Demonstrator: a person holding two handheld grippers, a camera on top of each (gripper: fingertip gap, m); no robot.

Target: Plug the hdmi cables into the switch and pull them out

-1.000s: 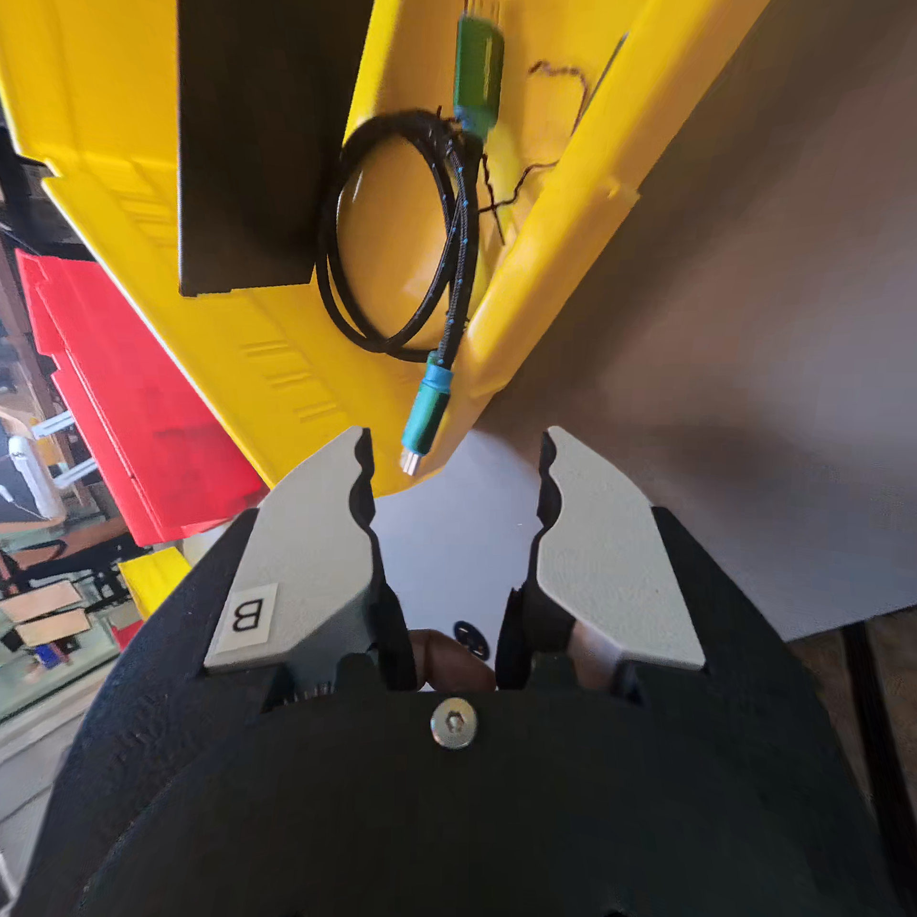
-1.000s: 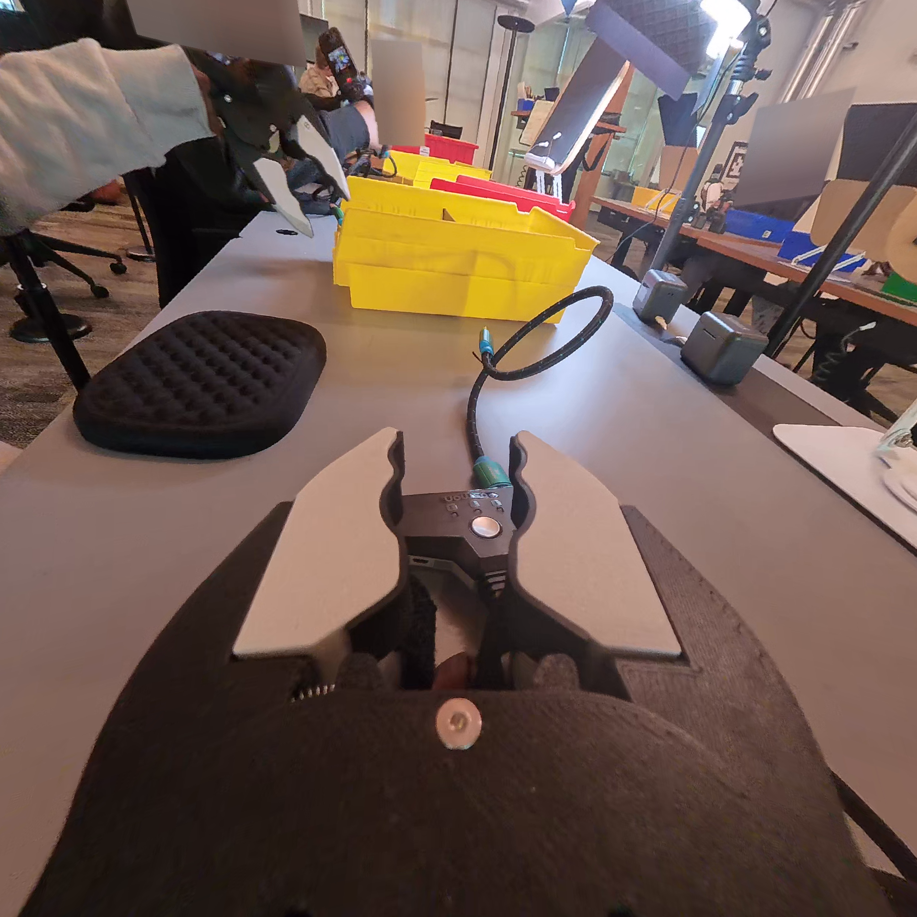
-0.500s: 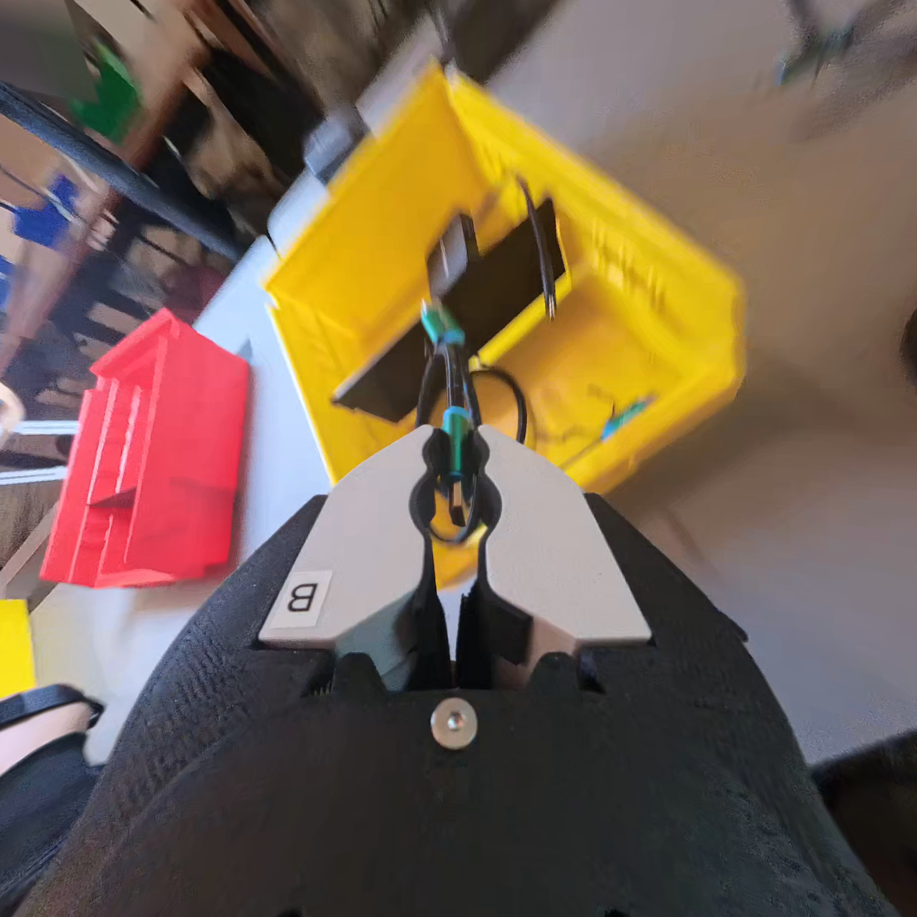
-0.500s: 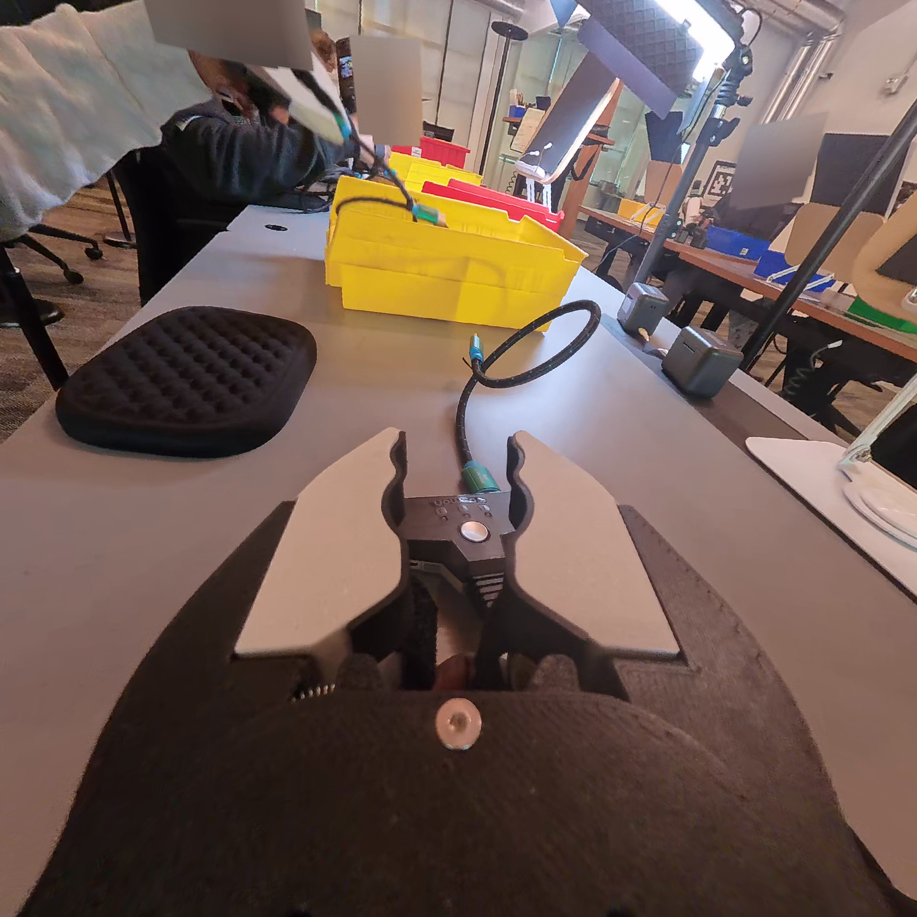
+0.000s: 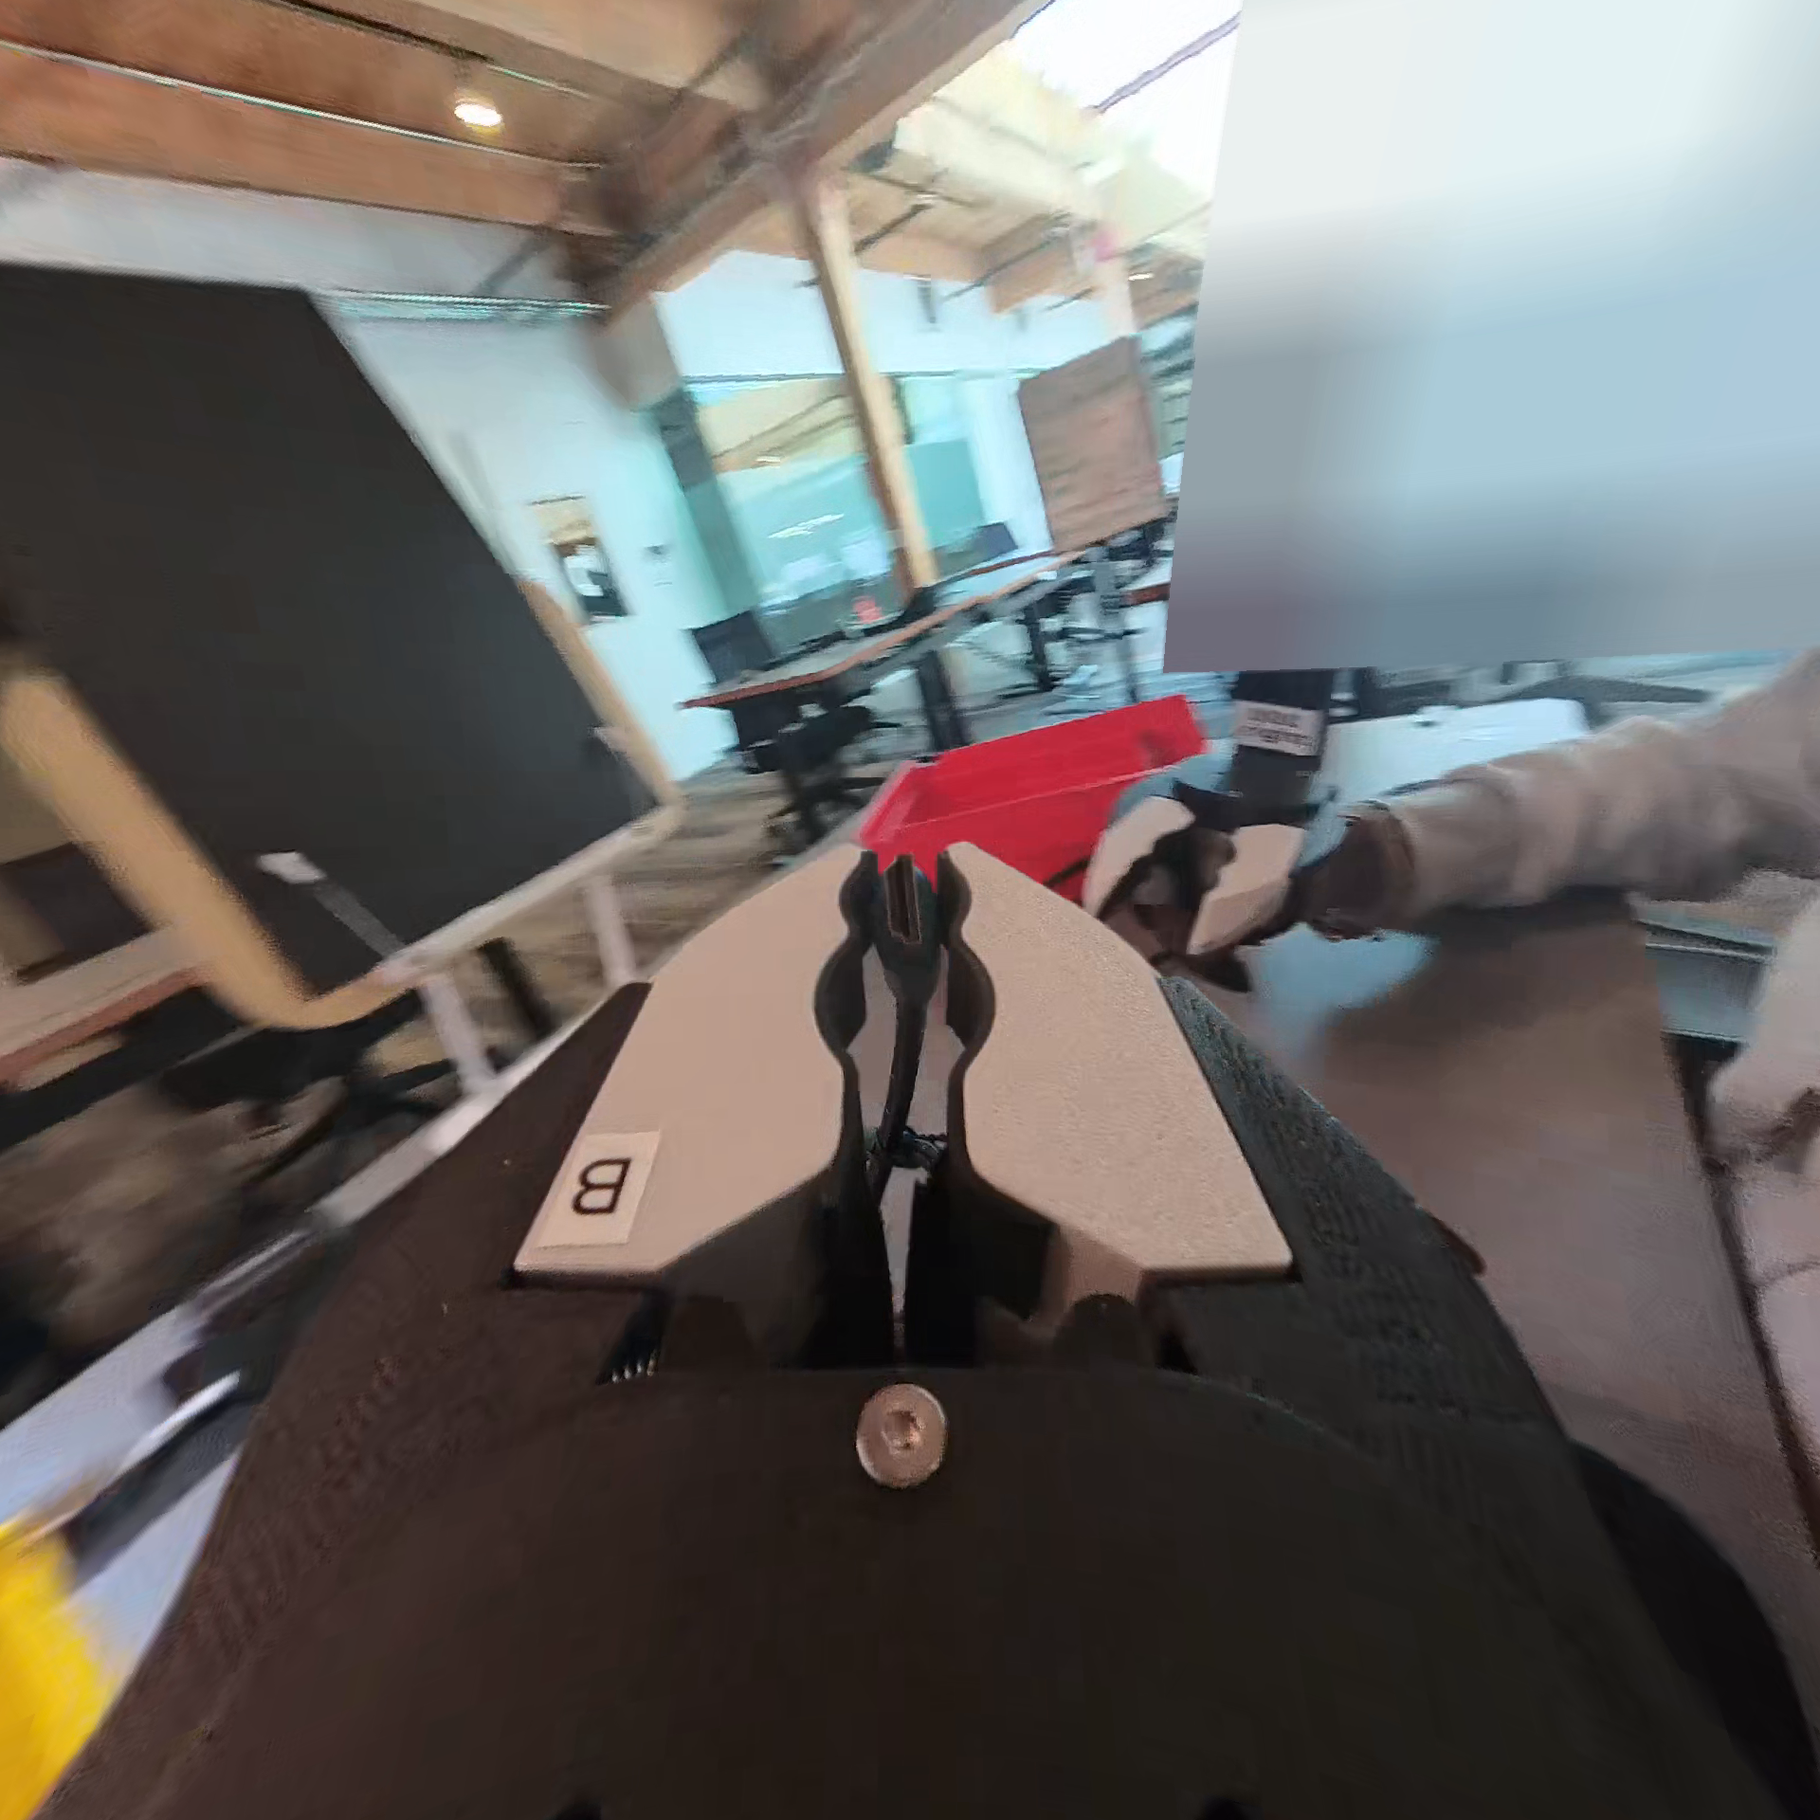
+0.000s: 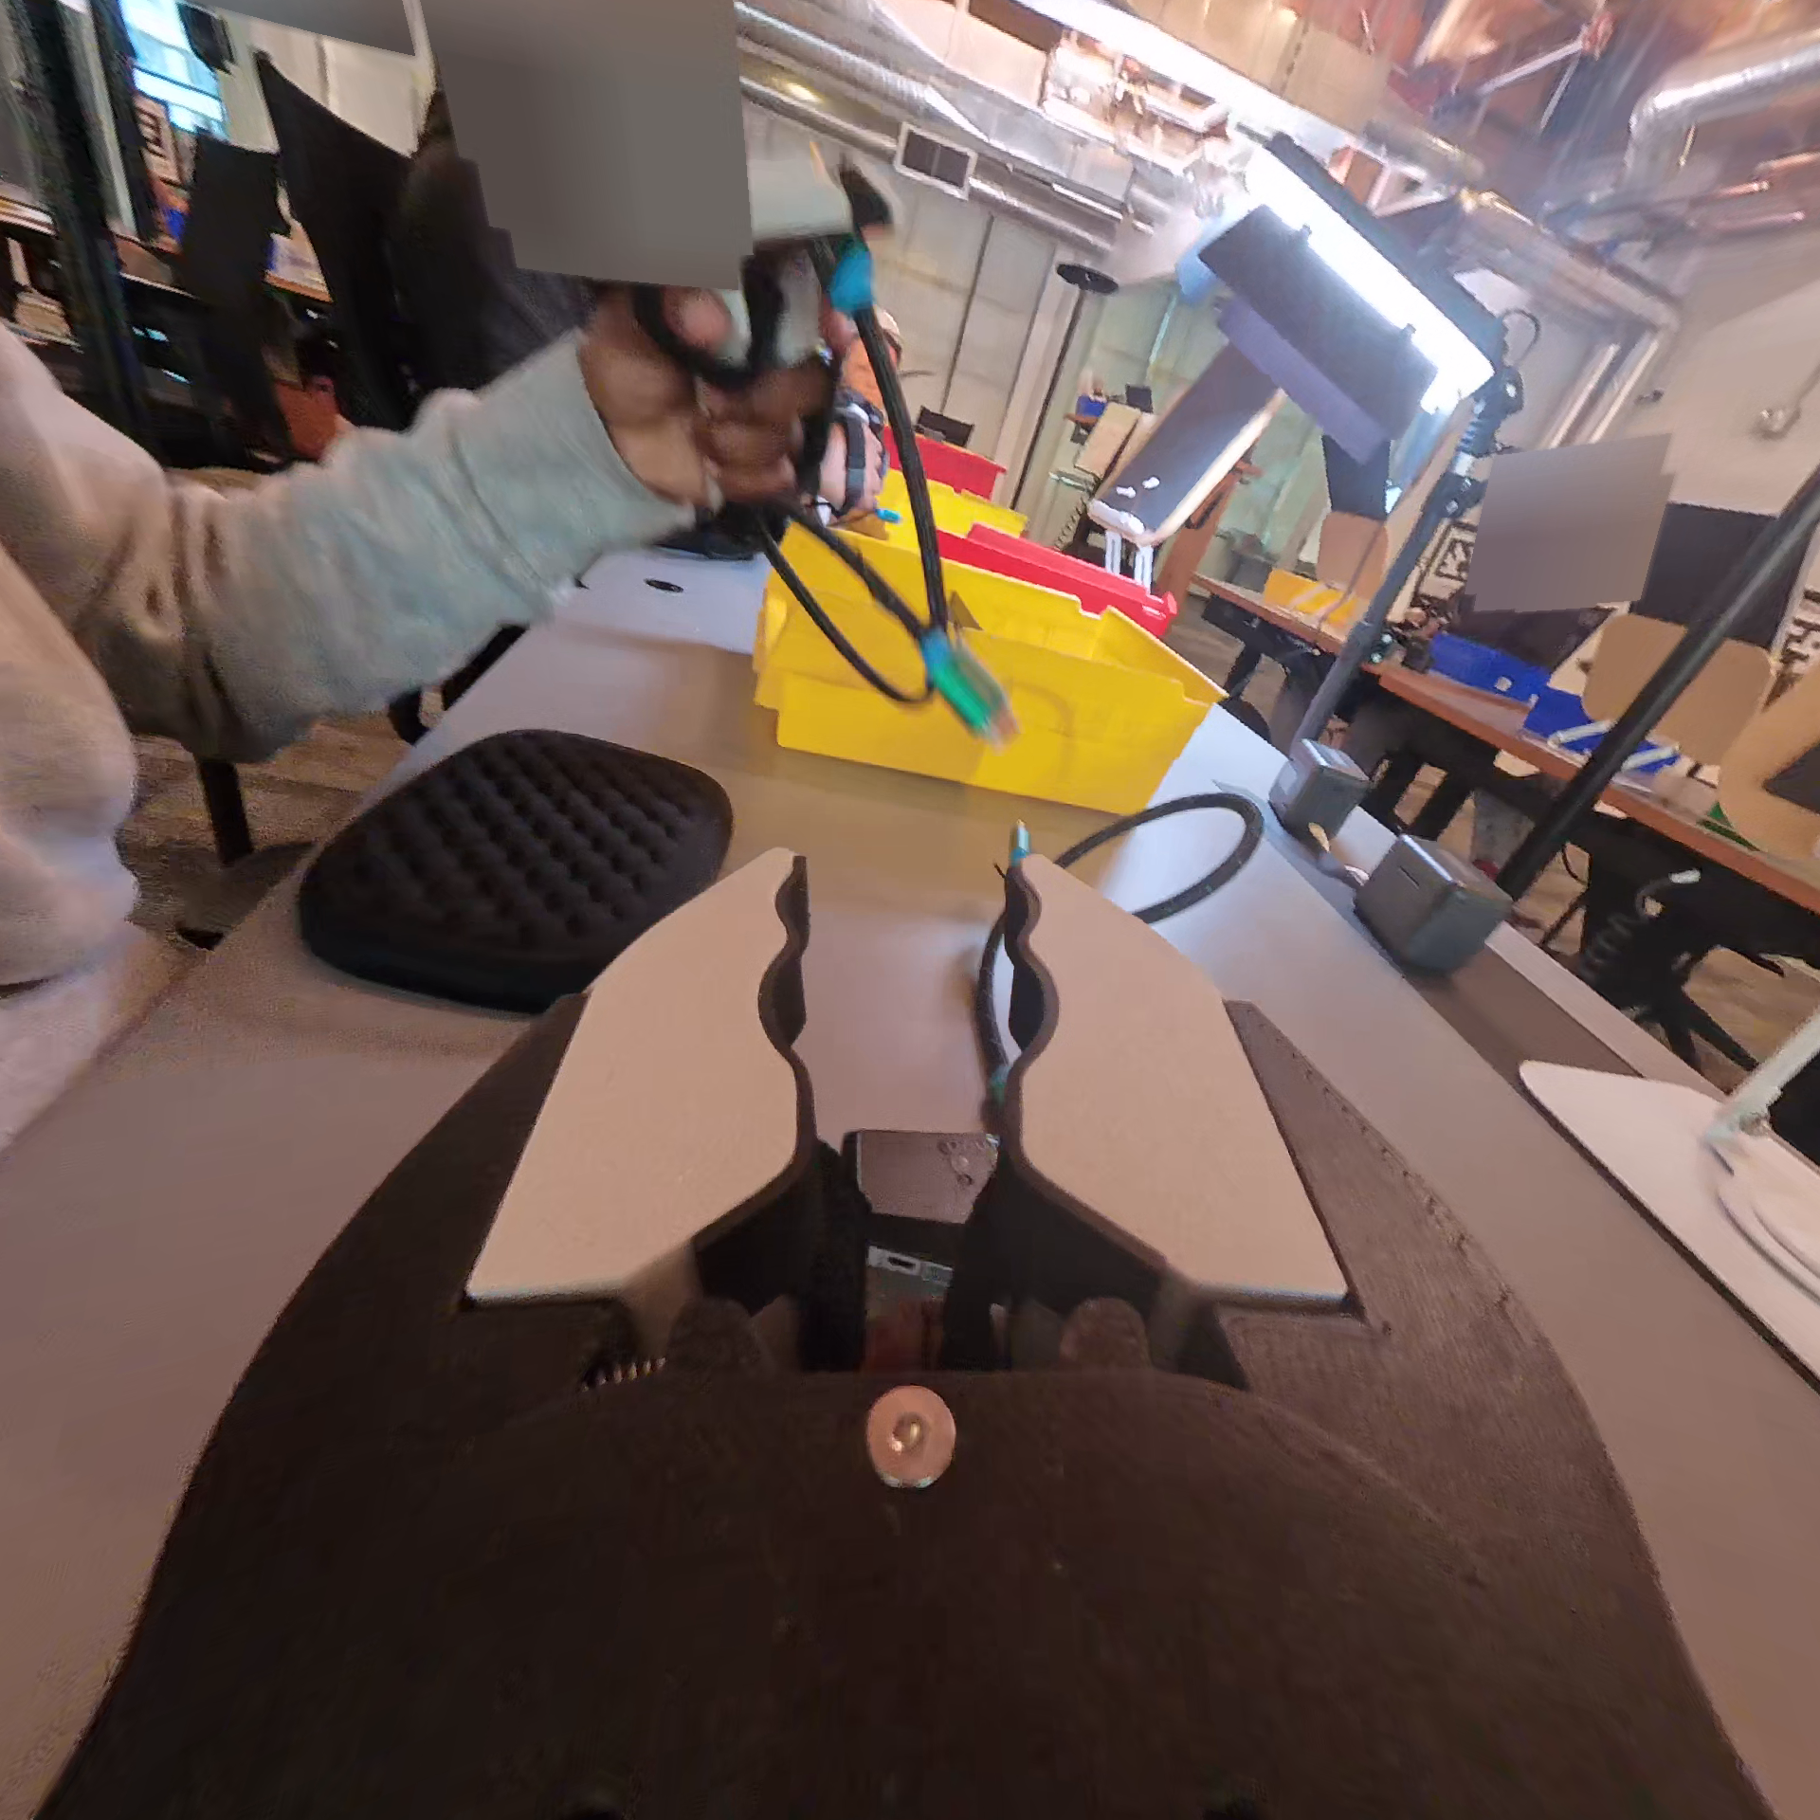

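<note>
Left wrist view: the left hand-held gripper (image 5: 901,891) is pinching the plug end of an HDMI cable (image 5: 898,911), its metal mouth pointing forward past the fingertips and the black cord running back between the jaws. The picture is blurred. Ahead, the right hand-held gripper (image 5: 1197,901) shows at the end of a pale sleeve (image 5: 1576,808), beside a red bin (image 5: 1034,788). To do this step well, I judge the plug should be brought level with a free port on the switch, squared up, and pushed straight, not at an angle.

Right wrist view: the right hand-held gripper (image 6: 901,891) is spread, its jaws apart, with the small dark switch (image 6: 921,1172) sitting low between them near the finger roots; whether they touch it I cannot tell. One braided cable (image 6: 1133,867) seems already plugged into it and loops across the grey worktop (image 6: 246,1133). It would help to steady the switch before pushing. The left hand-held gripper (image 6: 847,222) is raised above, the lifted cable dangling with its green free plug (image 6: 970,694) over a yellow bin (image 6: 1083,729). A black padded mat (image 6: 512,867) lies to the left. The room is an open workshop with more benches, a light panel (image 6: 1349,286) and bare ceiling ducts.
</note>
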